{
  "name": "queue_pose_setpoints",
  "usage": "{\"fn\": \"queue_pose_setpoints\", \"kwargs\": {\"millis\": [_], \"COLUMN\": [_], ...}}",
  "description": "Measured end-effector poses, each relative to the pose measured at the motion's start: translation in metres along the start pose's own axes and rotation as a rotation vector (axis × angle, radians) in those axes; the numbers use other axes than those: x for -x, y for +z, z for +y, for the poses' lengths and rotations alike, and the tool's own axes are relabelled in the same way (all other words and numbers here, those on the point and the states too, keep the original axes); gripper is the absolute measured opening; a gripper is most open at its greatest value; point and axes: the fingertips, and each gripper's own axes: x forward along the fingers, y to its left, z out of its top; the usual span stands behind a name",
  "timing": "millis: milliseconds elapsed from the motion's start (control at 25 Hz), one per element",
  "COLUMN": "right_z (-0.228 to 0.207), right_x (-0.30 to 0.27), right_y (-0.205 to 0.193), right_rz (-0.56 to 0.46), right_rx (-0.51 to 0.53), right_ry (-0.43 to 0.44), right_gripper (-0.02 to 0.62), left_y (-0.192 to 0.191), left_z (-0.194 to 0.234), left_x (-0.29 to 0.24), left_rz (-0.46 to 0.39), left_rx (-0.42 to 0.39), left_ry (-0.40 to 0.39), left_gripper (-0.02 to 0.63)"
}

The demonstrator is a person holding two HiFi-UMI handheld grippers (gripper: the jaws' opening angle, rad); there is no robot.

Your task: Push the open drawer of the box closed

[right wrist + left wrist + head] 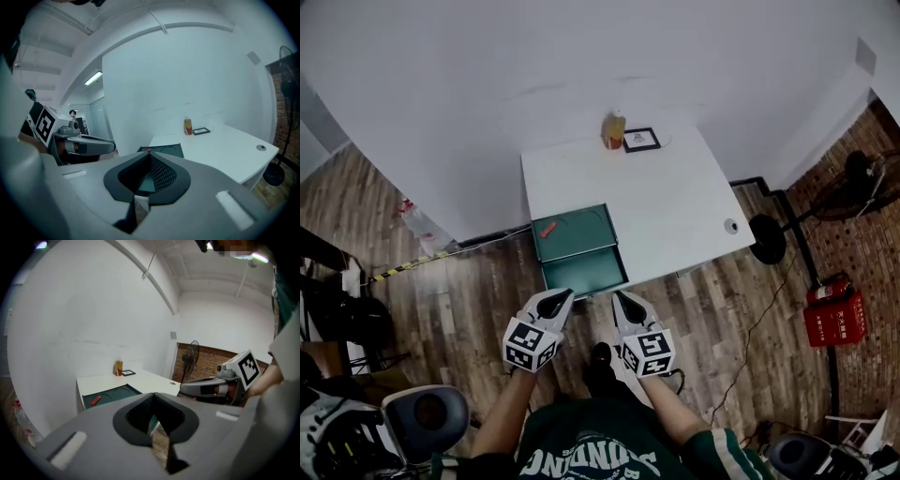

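A green box (572, 230) sits at the white table's front left corner. Its drawer (584, 272) stands pulled out toward me, past the table's edge. A small red thing (547, 229) lies on the box's top (110, 394). My left gripper (562, 299) and right gripper (621, 300) hover side by side just in front of the drawer, apart from it. Both are shut with nothing in them. In the left gripper view the shut left gripper (153, 395) points at the box, with the right gripper (213, 387) beside it. The right gripper (149, 154) looks over the box (164, 150).
At the white table's (675, 202) far edge stand a yellow and red carton (613, 131) and a small picture frame (641, 140). A round fitting (730, 226) sits near its right corner. A fan (862, 178), a red extinguisher box (836, 314) and a chair (427, 417) stand around.
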Motion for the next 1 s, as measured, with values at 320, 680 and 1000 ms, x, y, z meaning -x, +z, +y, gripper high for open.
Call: {"fn": "queue_pose_setpoints", "kwargs": {"millis": [320,680,1000], "right_z": [-0.001,0.004,-0.003], "right_x": [-0.025,-0.053,-0.082], "right_y": [-0.062,-0.133,-0.180], "right_rz": [0.136,0.306,0.461], "right_rx": [-0.096,-0.105,-0.136], "right_ry": [0.022,0.060,0.046], "right_gripper": [0.002,0.082,0.089], "left_y": [-0.029,-0.048,-0.056], "left_z": [0.006,0.020,0.032], "left_x": [0.004,0.023,0.041], "left_rz": [0.051,0.070,0.091], "left_rx": [0.053,0.109,0.141], "left_ry": [0.026,0.084,0.137], "left_gripper": [0.052,0.052,0.052]}}
